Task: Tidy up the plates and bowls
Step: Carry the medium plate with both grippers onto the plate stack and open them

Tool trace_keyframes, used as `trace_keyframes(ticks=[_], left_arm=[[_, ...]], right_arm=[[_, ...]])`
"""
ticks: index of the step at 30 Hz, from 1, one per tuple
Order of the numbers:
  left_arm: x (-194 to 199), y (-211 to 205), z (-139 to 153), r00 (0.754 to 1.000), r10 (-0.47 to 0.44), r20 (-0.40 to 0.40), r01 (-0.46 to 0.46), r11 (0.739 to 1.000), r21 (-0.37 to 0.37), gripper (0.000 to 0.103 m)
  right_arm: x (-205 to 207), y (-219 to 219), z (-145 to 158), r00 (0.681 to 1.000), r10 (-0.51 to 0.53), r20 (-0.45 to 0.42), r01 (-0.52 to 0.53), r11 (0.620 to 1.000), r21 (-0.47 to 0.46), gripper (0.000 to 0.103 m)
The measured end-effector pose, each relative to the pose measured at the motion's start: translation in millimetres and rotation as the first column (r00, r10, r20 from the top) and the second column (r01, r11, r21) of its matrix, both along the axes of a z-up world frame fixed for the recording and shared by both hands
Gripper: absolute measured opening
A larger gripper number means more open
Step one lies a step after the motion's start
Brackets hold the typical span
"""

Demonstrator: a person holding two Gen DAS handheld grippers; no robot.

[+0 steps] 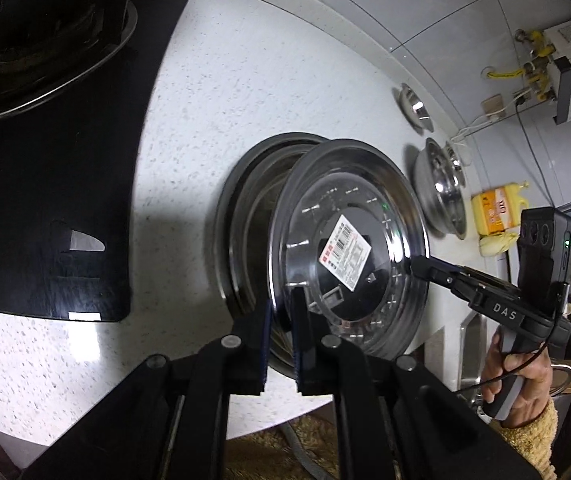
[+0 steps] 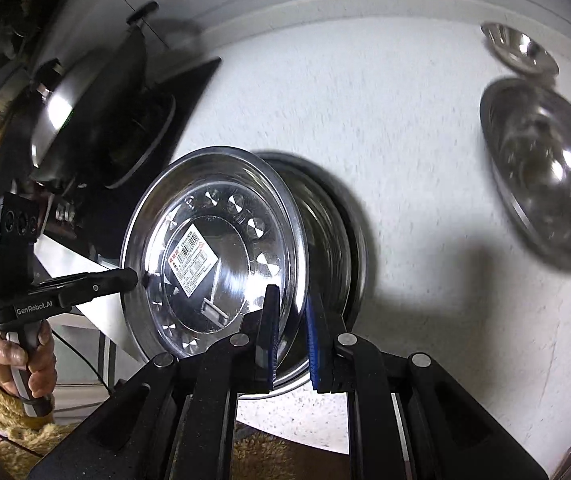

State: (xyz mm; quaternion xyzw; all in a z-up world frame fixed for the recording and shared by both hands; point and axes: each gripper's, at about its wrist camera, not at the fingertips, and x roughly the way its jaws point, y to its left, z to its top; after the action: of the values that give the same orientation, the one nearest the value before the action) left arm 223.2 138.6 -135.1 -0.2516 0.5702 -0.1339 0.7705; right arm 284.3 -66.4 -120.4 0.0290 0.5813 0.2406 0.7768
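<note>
A shiny steel plate (image 1: 349, 216) (image 2: 205, 216) with a white barcode sticker (image 1: 345, 254) hangs tilted, underside toward the cameras, just over another steel plate (image 1: 241, 220) (image 2: 337, 232) lying on the speckled counter. My left gripper (image 1: 283, 304) is shut on the held plate's near rim in the left wrist view. In that view my right gripper (image 1: 415, 266) pinches the opposite rim. The right wrist view shows my right gripper (image 2: 291, 300) shut on the rim, with the left gripper (image 2: 133, 278) clamped at the far side.
A large steel bowl (image 1: 441, 188) (image 2: 545, 176) and a small one (image 1: 417, 106) (image 2: 521, 48) sit by the back wall. A black cooktop (image 1: 65, 200) with a lidded pot (image 2: 85, 92) lies to the left. A yellow bottle (image 1: 497, 210) stands at the right.
</note>
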Motion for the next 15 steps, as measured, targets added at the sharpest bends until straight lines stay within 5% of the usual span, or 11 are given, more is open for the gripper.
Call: trace_keyframes(ticks=[15], left_arm=[[12.8,-14.9,-8.3,0.999,-0.021,0.024,0.019,0.995,0.096,0.009]], right_arm=[[-0.3,-2.6,-9.8,0.999,-0.045,-0.010,0.045,0.999,-0.030,0.012]])
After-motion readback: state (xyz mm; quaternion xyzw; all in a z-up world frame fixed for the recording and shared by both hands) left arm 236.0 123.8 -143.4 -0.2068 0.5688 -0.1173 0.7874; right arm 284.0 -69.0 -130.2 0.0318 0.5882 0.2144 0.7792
